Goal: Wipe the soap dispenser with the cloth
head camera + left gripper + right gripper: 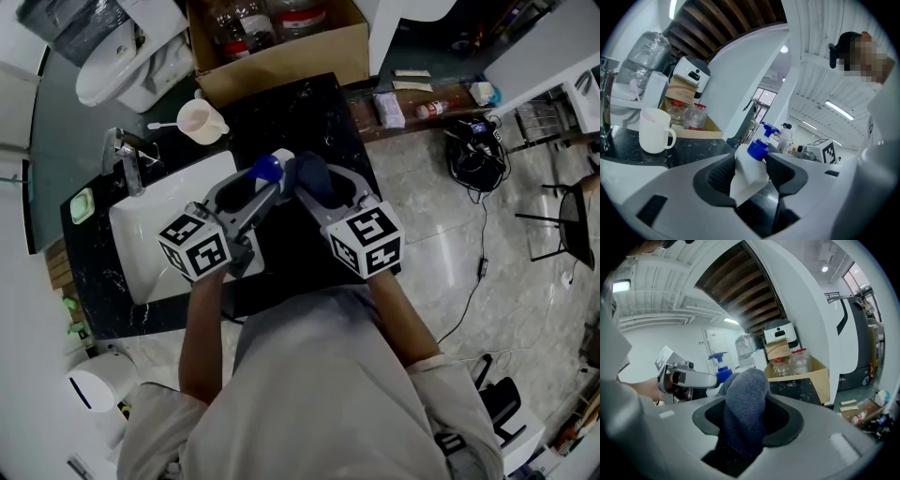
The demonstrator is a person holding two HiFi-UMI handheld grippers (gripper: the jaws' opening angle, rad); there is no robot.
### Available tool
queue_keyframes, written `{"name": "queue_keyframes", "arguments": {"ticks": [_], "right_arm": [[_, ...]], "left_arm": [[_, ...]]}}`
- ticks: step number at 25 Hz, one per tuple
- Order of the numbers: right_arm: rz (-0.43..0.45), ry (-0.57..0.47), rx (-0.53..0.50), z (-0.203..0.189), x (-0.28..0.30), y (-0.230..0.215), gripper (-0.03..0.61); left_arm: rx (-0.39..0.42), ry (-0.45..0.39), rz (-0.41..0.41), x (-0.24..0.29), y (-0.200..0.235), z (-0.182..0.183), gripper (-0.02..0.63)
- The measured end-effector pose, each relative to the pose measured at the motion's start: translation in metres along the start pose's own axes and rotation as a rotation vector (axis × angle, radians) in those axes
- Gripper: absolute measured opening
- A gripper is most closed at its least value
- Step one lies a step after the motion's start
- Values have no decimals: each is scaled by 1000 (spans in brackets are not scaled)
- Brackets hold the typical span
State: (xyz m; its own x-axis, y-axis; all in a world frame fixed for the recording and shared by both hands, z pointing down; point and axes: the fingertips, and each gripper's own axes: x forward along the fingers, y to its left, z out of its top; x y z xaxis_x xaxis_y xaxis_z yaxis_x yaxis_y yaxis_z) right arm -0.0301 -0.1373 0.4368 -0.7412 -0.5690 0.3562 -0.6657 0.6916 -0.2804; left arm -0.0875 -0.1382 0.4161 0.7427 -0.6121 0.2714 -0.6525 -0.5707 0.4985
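While the left tool (257, 192) clamps the soap dispenser (751, 169) (blue-capped), the right tool (323, 192) grips the cloth (745, 401) beside it.

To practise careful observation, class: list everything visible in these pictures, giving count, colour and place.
soap dispenser: 1, white with blue pump, in left gripper
cloth: 1, grey-blue, in right gripper
sink: 1, white, set in black counter
faucet: 1, metallic, beside sink
mug: 1, white, on counter beyond sink
cardboard box: 1, brown, at counter's far end
bottles: at least two, clear, inside cardboard box
left gripper: 1, grey, shut on soap dispenser
right gripper: 1, grey, shut on cloth
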Motion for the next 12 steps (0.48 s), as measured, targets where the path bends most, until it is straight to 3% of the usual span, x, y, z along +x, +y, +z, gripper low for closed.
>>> {"name": "queue_keyframes", "arguments": {"ticks": [12], "right_arm": [[11, 86, 17, -31, 10, -1, 176]], "left_arm": [[-2, -5, -2, 0, 1, 0, 212]]}}
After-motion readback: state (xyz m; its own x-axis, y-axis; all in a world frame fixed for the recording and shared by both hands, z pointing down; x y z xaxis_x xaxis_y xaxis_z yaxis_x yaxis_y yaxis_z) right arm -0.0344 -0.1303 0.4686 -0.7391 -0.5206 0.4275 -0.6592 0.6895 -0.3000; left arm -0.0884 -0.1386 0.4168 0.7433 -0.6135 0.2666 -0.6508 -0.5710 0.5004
